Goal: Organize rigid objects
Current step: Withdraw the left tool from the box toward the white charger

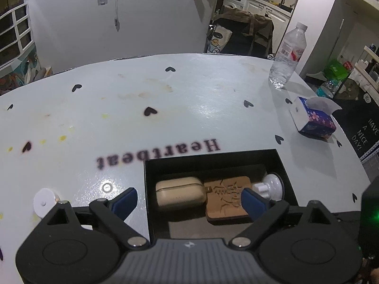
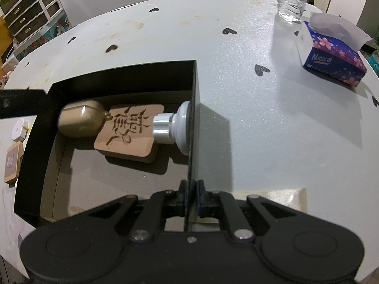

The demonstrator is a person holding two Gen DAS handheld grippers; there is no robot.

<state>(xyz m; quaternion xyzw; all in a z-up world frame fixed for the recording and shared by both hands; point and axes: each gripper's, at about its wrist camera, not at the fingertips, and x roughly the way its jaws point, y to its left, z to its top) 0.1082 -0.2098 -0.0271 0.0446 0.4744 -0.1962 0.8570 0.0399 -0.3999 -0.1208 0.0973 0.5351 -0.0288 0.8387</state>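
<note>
A black open box point(image 2: 193, 108) sits on the white heart-print table point(image 2: 248, 94). Inside lie a beige earbud case point(image 2: 79, 118), a carved wooden tag point(image 2: 129, 130) and a white suction knob point(image 2: 175, 125). My right gripper point(image 2: 191, 196) is shut on the box's right wall near its front corner. My left gripper point(image 1: 189, 200) is open and empty above the box's near left part; the case point(image 1: 180, 194), tag point(image 1: 227, 195) and knob point(image 1: 270, 187) show between its fingers. A white round piece point(image 1: 43, 203) lies on the table left of the box.
A water bottle point(image 1: 287, 54) stands at the far right of the table, with a blue tissue pack point(image 1: 312, 118) nearer. A small wooden square point(image 2: 13, 163) and a white disc point(image 2: 20, 130) lie left of the box. The table's right edge drops to a dark floor mat point(image 1: 362, 130).
</note>
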